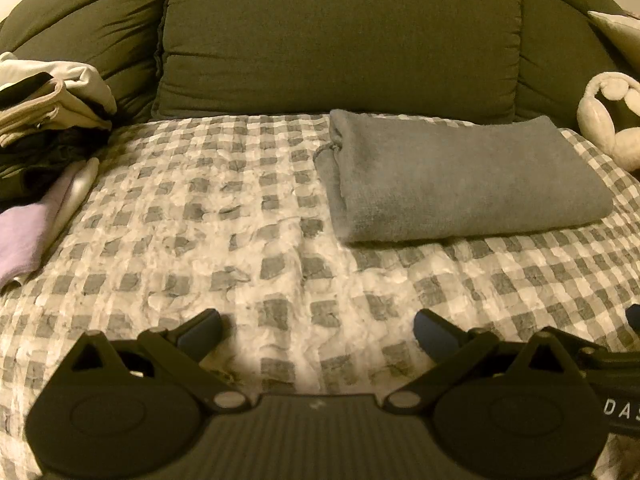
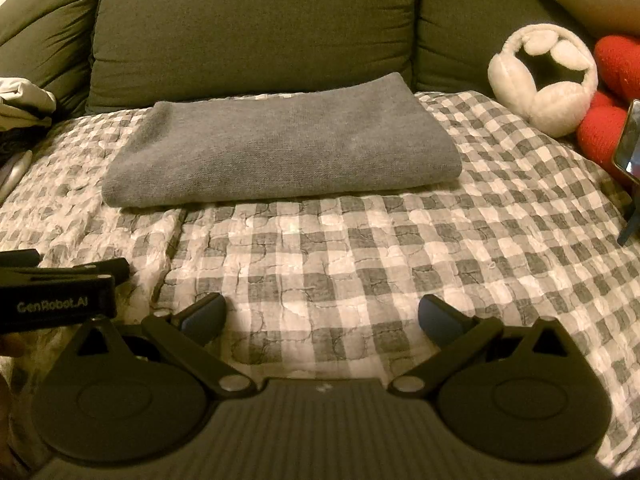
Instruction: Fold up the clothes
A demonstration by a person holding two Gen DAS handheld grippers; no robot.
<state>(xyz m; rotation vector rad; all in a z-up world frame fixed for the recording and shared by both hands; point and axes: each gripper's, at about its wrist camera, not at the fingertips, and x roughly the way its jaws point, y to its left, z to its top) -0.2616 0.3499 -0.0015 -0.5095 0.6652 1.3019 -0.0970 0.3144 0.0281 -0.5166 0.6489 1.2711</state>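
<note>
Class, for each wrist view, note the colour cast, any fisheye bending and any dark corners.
Left wrist view: warm yellowish cast, cushions bow outward, corners vignette dark. Right wrist view: same warm cast, checked cover curves, grey folded garment stays fairly sharp.

Sofa seat covered by a grey-and-white checked quilt [image 2: 360, 248]. Folded grey garment [image 2: 280, 152] lies flat on the quilt at 12 o'clock, against the back cushions. Clothes pile [image 1: 44, 128] at 9 o'clock; white earmuffs [image 2: 544, 80] and red plush item [image 2: 604, 128] at 2 o'clock.
</note>
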